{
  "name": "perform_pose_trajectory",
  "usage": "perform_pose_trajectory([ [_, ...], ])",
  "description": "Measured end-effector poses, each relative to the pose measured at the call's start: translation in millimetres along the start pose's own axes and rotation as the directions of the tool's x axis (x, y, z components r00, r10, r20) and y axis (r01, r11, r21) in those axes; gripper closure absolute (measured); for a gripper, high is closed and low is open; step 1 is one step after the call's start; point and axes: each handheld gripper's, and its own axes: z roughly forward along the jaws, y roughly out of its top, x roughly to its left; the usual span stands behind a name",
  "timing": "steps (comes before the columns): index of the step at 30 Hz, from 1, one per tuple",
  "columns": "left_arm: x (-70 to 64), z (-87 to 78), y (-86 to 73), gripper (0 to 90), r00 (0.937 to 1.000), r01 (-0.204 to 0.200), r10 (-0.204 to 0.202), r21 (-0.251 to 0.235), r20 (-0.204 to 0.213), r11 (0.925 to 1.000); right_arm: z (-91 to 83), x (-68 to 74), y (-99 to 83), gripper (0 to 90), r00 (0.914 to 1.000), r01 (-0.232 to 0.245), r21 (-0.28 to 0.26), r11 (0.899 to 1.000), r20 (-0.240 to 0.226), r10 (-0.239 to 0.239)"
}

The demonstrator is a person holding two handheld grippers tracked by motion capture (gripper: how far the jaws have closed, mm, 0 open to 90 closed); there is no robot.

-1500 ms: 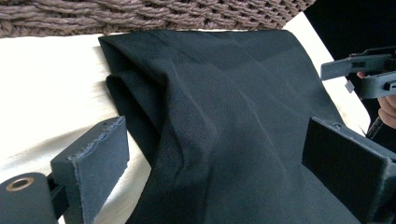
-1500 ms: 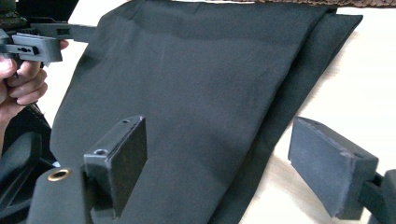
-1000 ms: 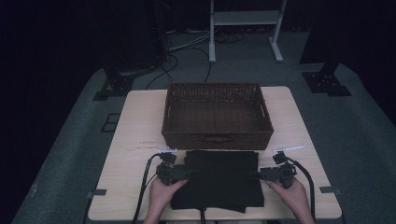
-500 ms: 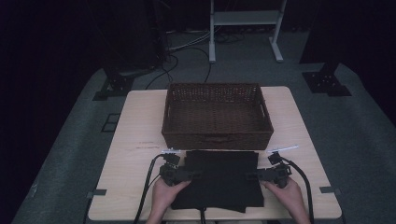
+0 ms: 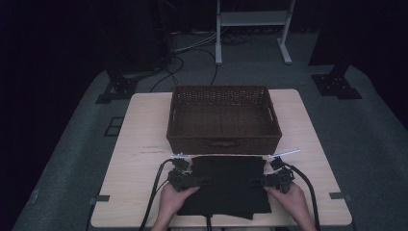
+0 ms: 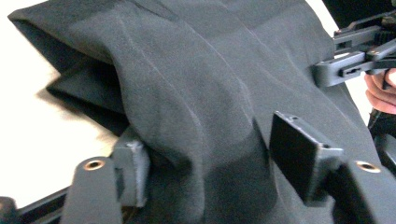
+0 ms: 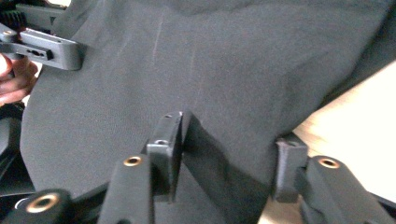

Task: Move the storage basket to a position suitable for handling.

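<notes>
One wicker basket (image 5: pixel 223 118) stood empty at the middle of the table (image 5: pixel 139 130), just behind one black cloth (image 5: pixel 226 185) that lay folded at the near edge, with nothing between them. Two grippers worked the cloth: the left gripper (image 5: pixel 192 180) had its jaws spread around a raised fold at the cloth's left edge, and the right gripper (image 5: pixel 262 182) had its jaws likewise parted around a fold at the right edge. Two hands (image 5: pixel 174 198) held them, each trailing one cable (image 5: pixel 156 180).
</notes>
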Motion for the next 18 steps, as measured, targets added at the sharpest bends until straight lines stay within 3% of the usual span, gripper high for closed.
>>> perform_pose_trajectory([
  [11, -0.6, 5.8, 1.9, 55.1, 0.9995, -0.022, 0.021, 0.036, 0.023, 0.9991, 6.5, 5.2, 3.0, 67.1, 0.9995, 0.031, 0.031, 0.999, 0.009, -0.031],
  [18, -3.1, 10.2, 4.2, 65.6, 0.9973, -0.066, 0.064, 0.065, 0.036, 0.9957, 9.2, 5.7, 4.1, 74.0, 0.9981, 0.062, 0.031, 0.998, 0.000, -0.062],
])
